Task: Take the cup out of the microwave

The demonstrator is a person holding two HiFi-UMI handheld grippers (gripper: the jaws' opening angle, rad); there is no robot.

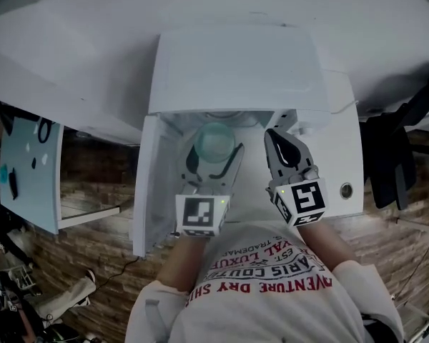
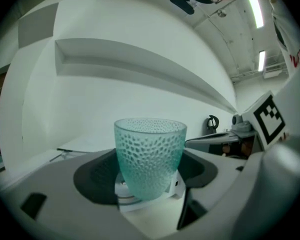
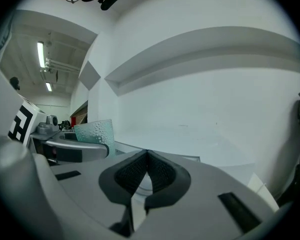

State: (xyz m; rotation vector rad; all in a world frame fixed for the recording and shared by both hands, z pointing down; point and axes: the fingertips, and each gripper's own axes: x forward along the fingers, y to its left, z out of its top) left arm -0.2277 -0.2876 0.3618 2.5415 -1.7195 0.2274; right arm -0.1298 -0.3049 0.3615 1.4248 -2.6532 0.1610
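A teal dimpled glass cup (image 1: 216, 143) (image 2: 150, 154) stands upright between the dark pads of my left gripper (image 1: 213, 159) (image 2: 148, 178), which is shut on it just in front of the white microwave (image 1: 236, 70). The microwave's door (image 1: 143, 191) hangs open to the left. My right gripper (image 1: 277, 143) (image 3: 147, 176) hovers level beside the cup, to its right, with its ribbed pads pressed together and nothing in them. In the right gripper view the cup (image 3: 96, 132) shows at the left, above the left gripper's jaw.
The microwave sits on a white counter (image 1: 343, 156) with a small round fitting (image 1: 345, 190) near its front. A pale blue panel (image 1: 28, 170) stands at the left, and dark cloth (image 1: 390, 148) hangs at the right. Wooden flooring lies below.
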